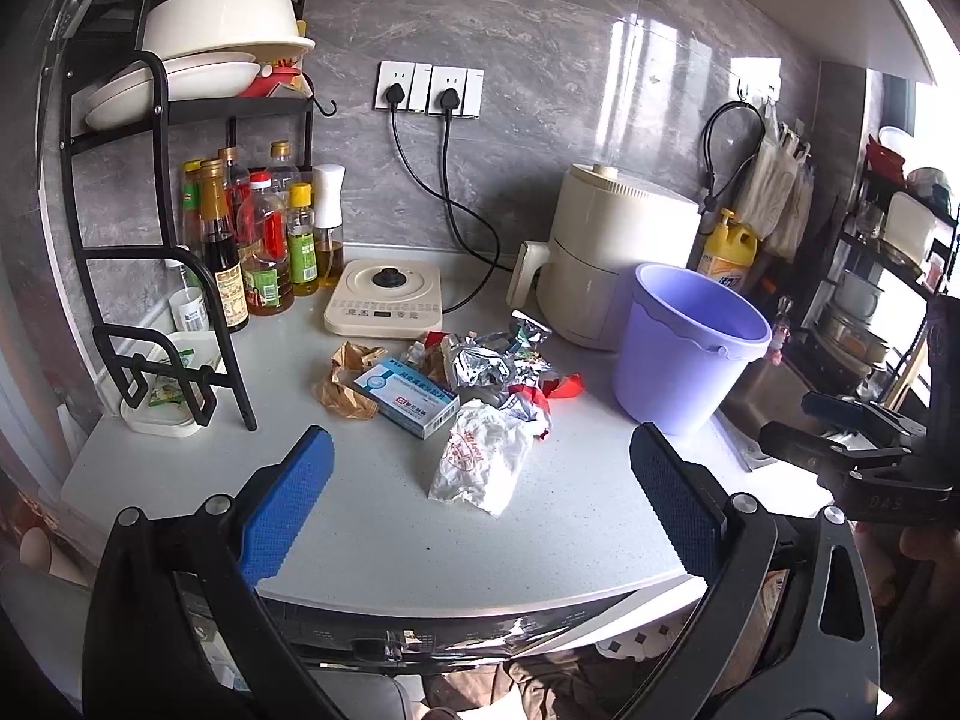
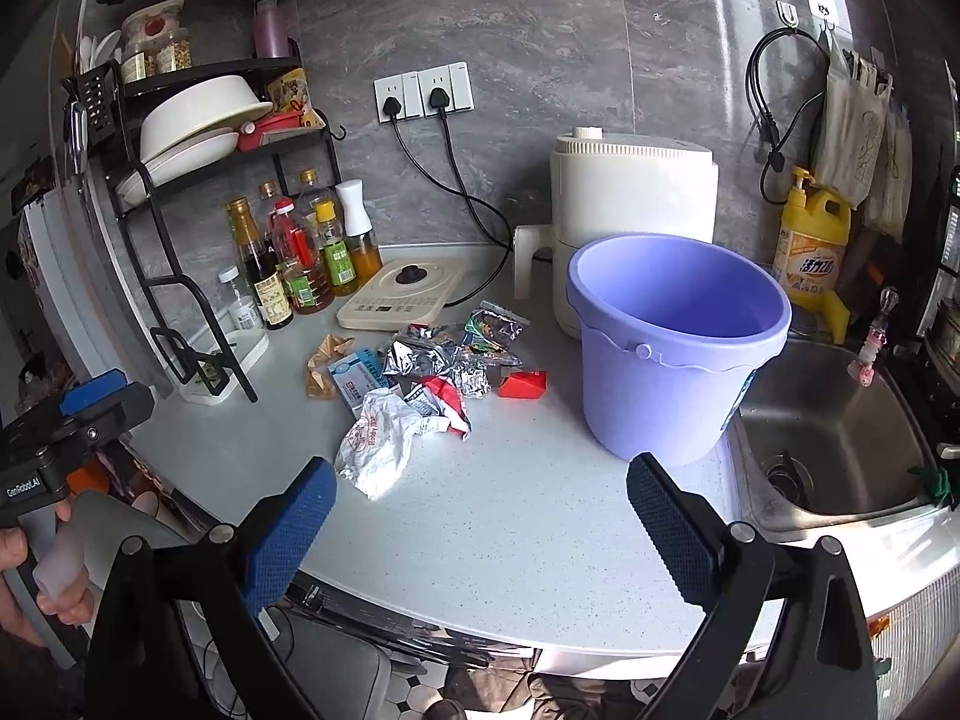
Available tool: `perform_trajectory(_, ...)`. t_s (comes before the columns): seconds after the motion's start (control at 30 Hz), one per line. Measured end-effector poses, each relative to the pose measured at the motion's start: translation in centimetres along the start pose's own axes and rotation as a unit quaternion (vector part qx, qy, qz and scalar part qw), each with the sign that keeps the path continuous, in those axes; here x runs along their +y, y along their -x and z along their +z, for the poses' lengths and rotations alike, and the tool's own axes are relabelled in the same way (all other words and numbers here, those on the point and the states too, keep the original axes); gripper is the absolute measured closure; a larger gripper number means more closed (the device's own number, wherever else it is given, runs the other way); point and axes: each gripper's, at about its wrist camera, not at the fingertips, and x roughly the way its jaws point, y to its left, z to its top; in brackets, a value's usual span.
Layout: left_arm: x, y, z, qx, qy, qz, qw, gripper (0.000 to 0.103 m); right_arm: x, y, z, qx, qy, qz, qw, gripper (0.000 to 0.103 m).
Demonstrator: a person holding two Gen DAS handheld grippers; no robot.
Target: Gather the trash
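A pile of trash lies mid-counter: a crumpled white plastic bag [image 1: 480, 462] [image 2: 378, 441] nearest me, a blue and white medicine box [image 1: 407, 397] [image 2: 354, 381], crumpled foil wrappers [image 1: 486, 360] [image 2: 432, 360], brown paper [image 1: 345, 381] [image 2: 321, 363] and red scraps [image 1: 561, 385] [image 2: 523, 384]. An empty lilac bucket [image 1: 690, 348] [image 2: 678, 348] stands upright right of the pile. My left gripper [image 1: 480, 504] is open and empty above the counter's front edge, short of the white bag. My right gripper [image 2: 480, 528] is open and empty, in front of the bucket and right of the bag.
A cream induction hob [image 1: 387, 300] [image 2: 405, 294], a cream air fryer [image 1: 612, 252] [image 2: 630, 192] and oil bottles [image 1: 258, 240] [image 2: 294, 264] under a black dish rack [image 1: 180, 276] stand at the back. A steel sink [image 2: 840, 438] lies right of the bucket, with yellow detergent [image 2: 810, 240] behind.
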Motion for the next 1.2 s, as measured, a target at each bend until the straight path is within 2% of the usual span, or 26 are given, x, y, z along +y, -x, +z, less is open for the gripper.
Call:
perform_trajectory(0.53, -1.7, -0.6, -0.8, -0.002, -0.004, 0.001, 1.0000, 0.005, -1.1, -0.9, -0.6, 0.001, 0.014, 0.002, 1.000, 0.008)
perform_trajectory(0.8, -2.5, -2.2, -1.5, 0.001, 0.006, 0.004, 1.0000, 0.005, -1.5, -1.5, -0.4, 0.006, 0.014, 0.004, 1.000, 0.008)
perform_trajectory(1.2, -3.0, -2.7, -1.8, -0.002, 0.011, 0.005, 0.9999, 0.005, -2.1, -1.5, -0.4, 0.006, 0.018, -0.012, 1.000, 0.008)
